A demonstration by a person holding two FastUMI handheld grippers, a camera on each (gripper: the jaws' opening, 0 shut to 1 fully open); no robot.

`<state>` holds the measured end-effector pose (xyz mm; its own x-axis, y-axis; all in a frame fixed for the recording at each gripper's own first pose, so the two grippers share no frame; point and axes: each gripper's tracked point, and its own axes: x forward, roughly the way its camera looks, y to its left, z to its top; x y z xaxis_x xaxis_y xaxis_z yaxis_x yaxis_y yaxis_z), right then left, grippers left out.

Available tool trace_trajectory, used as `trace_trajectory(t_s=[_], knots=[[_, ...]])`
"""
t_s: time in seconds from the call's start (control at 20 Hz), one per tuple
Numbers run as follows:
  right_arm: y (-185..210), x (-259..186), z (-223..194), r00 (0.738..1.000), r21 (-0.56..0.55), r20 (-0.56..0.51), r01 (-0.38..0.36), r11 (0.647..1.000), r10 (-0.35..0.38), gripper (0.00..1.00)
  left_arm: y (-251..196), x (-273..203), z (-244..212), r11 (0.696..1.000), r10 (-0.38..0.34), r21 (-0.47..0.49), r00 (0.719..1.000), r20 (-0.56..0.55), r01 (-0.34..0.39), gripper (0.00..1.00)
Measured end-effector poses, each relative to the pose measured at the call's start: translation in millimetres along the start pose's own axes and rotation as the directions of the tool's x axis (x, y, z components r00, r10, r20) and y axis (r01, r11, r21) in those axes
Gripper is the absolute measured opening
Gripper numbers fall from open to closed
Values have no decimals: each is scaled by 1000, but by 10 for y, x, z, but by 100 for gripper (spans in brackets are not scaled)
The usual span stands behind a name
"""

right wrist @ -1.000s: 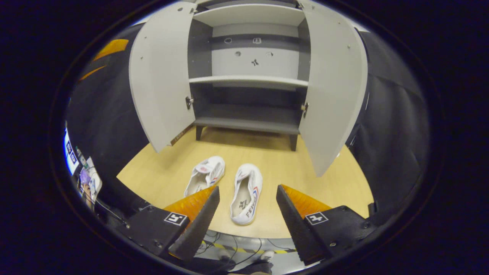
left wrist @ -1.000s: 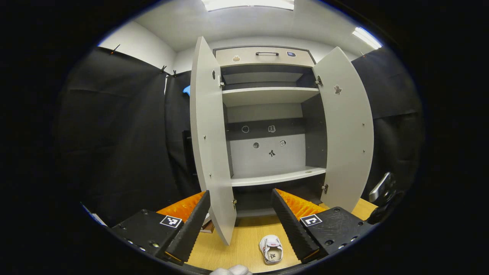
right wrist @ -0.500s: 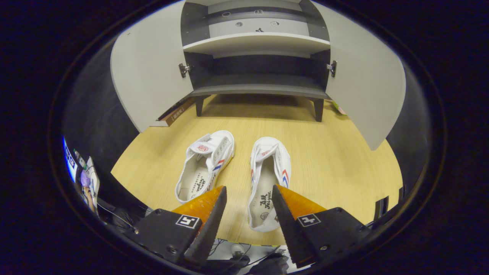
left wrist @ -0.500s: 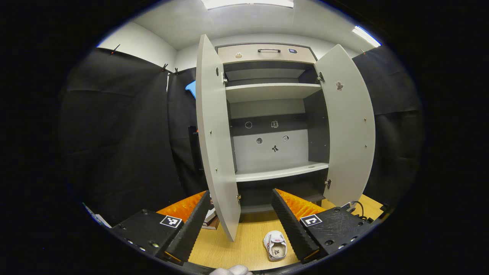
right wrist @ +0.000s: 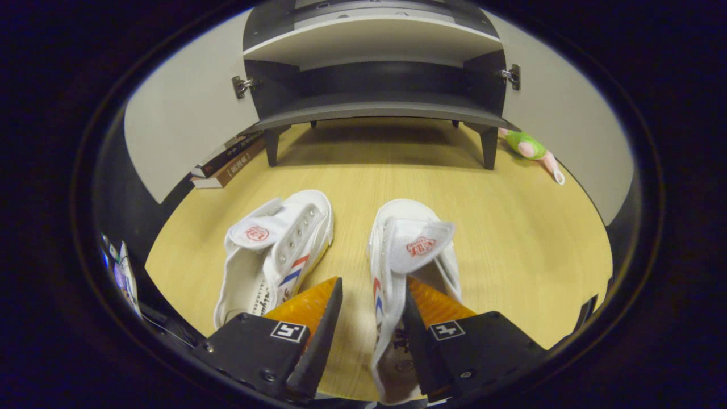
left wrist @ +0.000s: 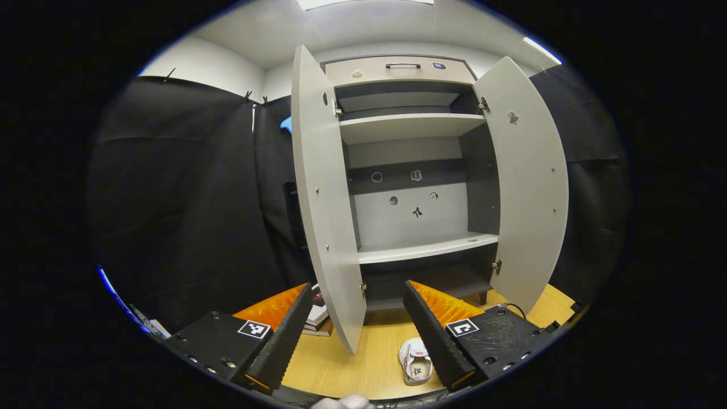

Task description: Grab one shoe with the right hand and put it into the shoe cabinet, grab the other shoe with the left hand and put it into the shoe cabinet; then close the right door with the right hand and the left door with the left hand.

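White canvas shoes are seen side by side on the wooden worktop (right wrist: 511,238) in the right gripper view, both lying lengthwise toward the shoe cabinet (right wrist: 375,108), toes toward it and heels toward the camera. The right shoe (right wrist: 412,255) runs almost straight away from the camera; the left shoe (right wrist: 278,250) is angled slightly, its toe leaning to the right. The right gripper (right wrist: 369,318) is lowered over the heel part of the right shoe with its fingers apart: one finger sits inside the shoe opening and the other outside the shoe's left wall, so that wall lies between them; whether either finger touches it cannot be told. The left shoe lies just beside, outside the fingers. Books (right wrist: 227,165) by the cabinet's left leg and a green soft toy (right wrist: 528,145) by its right leg are also seen there.

In the left gripper view the whole cabinet is shown, with the left door (left wrist: 324,193) and right door (left wrist: 531,182) swung open, a shelf (left wrist: 426,249) and a top drawer (left wrist: 400,69). The left gripper (left wrist: 358,329) is held high with fingers wide apart and nothing between them; one shoe is seen far below, near its right finger
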<state>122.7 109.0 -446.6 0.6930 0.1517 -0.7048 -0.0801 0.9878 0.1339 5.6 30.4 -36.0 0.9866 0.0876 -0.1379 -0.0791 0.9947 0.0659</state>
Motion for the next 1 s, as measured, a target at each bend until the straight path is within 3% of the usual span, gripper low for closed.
trace_trajectory(t_s=[0.05, 0.1, 0.2, 0.25, 0.3, 0.35, 0.4, 0.6, 0.75, 1.0], knots=[[-11, 37, 15, 1000, 3, 3, 5, 1000, -5, 58, -13, 48, -7, 1000, 3, 4, 1000, 1, -3, 96], [-29, 82, 71, 1000, 6, 18, 9, 1000, -9, 63, -26, 79, -4, 1000, 9, 12, 1000, -2, -9, 97], [-90, 152, 124, 1000, 0, 20, 3, 1000, -3, 54, -43, 125, -58, 1000, 19, 18, 1000, -16, -19, 97], [-56, 172, 142, 1000, 7, 19, -24, 1000, 24, 35, -77, 146, -64, 1000, 23, 19, 1000, -21, -23, 96], [-31, 190, 157, 999, 2, 14, -47, 999, 47, 38, -95, 171, -71, 999, 25, 22, 999, -24, -24, 96], [-51, 192, 139, 999, -22, 13, -46, 999, 46, 18, -95, 200, -57, 999, 30, 25, 999, -22, -29, 96], [-34, 188, 135, 998, -47, 4, -60, 997, 60, 12, -109, 225, -45, 999, 33, 24, 999, -22, -32, 97], [-79, 126, 203, 994, -26, -38, -105, 994, 104, 11, -143, 290, -3, 999, 44, 8, 999, -11, -44, 96], [-173, -66, 425, 995, -35, -18, -99, 994, 99, 10, -128, 334, -2, 998, 57, 4, 998, -3, -57, 96], [-190, -622, 1170, 990, -5, 86, -112, 994, 112, 7, -218, 372, -9, 999, 28, -16, 1000, 2, -28, 96]])
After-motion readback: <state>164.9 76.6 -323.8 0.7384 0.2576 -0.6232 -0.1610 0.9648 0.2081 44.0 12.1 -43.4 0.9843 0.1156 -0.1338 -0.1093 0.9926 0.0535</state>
